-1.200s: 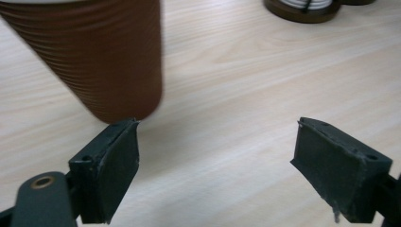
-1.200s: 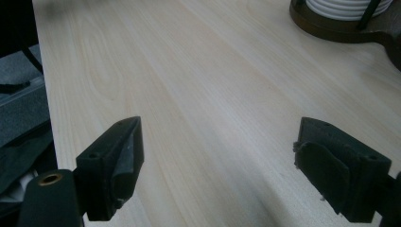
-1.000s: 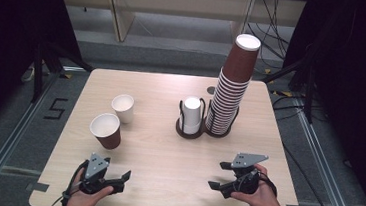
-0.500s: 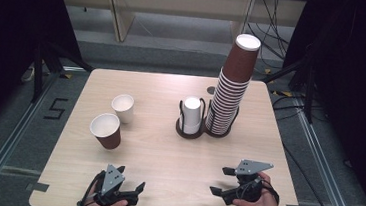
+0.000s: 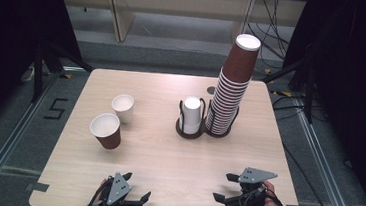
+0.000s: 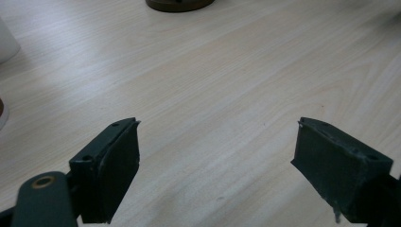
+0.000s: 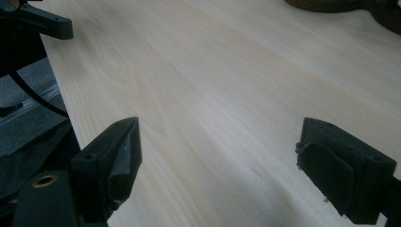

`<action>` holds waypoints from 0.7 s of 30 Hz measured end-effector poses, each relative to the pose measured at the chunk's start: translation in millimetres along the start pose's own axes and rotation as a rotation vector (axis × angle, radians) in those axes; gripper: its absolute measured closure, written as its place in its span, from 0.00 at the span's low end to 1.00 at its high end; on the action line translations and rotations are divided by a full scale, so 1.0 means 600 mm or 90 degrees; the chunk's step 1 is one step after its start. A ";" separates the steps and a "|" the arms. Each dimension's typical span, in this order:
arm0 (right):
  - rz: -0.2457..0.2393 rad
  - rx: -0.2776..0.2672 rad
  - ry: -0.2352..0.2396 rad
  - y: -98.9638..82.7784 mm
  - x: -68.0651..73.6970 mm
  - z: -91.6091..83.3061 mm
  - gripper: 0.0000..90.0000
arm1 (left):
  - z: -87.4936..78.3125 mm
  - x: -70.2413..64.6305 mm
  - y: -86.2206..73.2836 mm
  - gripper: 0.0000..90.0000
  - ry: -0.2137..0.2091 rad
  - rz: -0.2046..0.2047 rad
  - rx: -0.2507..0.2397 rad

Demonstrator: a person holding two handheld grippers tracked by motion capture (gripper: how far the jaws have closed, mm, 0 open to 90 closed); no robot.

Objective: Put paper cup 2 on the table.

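Both grippers were held low over the near edge of the table point(image 5: 166, 157), well apart from every cup. The left gripper point(image 5: 134, 204) was seen with its jaws apart and nothing between them; in the left gripper view bare wood lay between the 2 black pads point(image 6: 116, 175). The right gripper point(image 5: 223, 189) had just been opening its jaws, and they stood wide with only tabletop between them.

As far as could be judged, the cup work was either barely begun or paused between cycles. 2 loose cups stood at the left of the table: a brown cup point(image 5: 106, 130), tilted toward the camera, and a white cup point(image 5: 123, 108) just behind it, near but seemingly not touching. In the double holder point(image 5: 188, 131) a short white stack point(image 5: 191, 115) sat in 1 ring, and a tall brown stack point(image 5: 232, 95) leaned slightly in the other. Nothing was gripped, so any picking up or stacking of the loose cups was judged to remain.

The person's hands were cut off by the lower edge of the high view. The number of cups in the white stack could not be made out. In the left gripper view only the base of the holder point(image 6: 178, 4) and slivers of the loose cups at the left border were caught; in the right gripper view the holder was a dark blur at the top right.
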State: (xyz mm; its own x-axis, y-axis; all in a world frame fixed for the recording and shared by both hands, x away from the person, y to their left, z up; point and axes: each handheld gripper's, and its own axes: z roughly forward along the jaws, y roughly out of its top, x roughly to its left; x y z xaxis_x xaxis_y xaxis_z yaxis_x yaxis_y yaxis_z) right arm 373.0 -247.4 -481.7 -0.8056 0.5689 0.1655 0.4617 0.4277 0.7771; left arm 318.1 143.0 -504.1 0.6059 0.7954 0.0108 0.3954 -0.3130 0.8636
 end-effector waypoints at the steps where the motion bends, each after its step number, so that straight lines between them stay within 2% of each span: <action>1: 0.000 0.003 -0.001 -0.002 0.001 -0.001 0.17 | 0.001 -0.003 0.000 0.16 -0.006 -0.003 -0.008; 3: 0.005 0.005 -0.007 -0.007 0.004 -0.003 0.17 | 0.001 -0.005 0.001 0.16 -0.009 0.014 -0.004; 7: -0.015 0.008 -0.022 -0.013 0.005 -0.005 0.17 | 0.004 -0.007 0.000 0.16 -0.019 0.021 -0.005; 9: -0.012 0.011 -0.018 -0.013 0.006 -0.004 0.17 | 0.006 -0.009 -0.001 0.16 -0.018 0.017 -0.001; 10: -0.021 0.012 -0.024 -0.013 0.005 -0.004 0.17 | 0.006 -0.009 -0.002 0.16 -0.018 0.020 0.002; 11: -0.011 0.017 -0.024 -0.013 0.007 -0.004 0.17 | 0.005 -0.008 -0.001 0.16 -0.020 0.028 0.008; 14: -0.025 0.015 -0.024 -0.013 0.005 -0.003 0.17 | 0.006 -0.009 -0.001 0.16 -0.020 0.029 0.010; 18: -0.001 0.022 -0.029 -0.014 0.011 -0.002 0.17 | 0.007 -0.008 -0.002 0.16 -0.021 0.030 0.012; 21: -0.004 0.023 -0.027 -0.015 0.009 -0.001 0.17 | 0.007 -0.008 -0.001 0.16 -0.021 0.028 0.005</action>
State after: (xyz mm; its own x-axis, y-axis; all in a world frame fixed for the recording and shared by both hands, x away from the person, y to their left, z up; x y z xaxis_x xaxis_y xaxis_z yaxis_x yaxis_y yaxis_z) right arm 364.5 -248.7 -487.4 -0.7919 0.5957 0.1340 0.4704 0.4553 0.7559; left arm 318.0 137.3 -506.9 0.6454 0.7632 0.0311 0.3735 -0.3509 0.8587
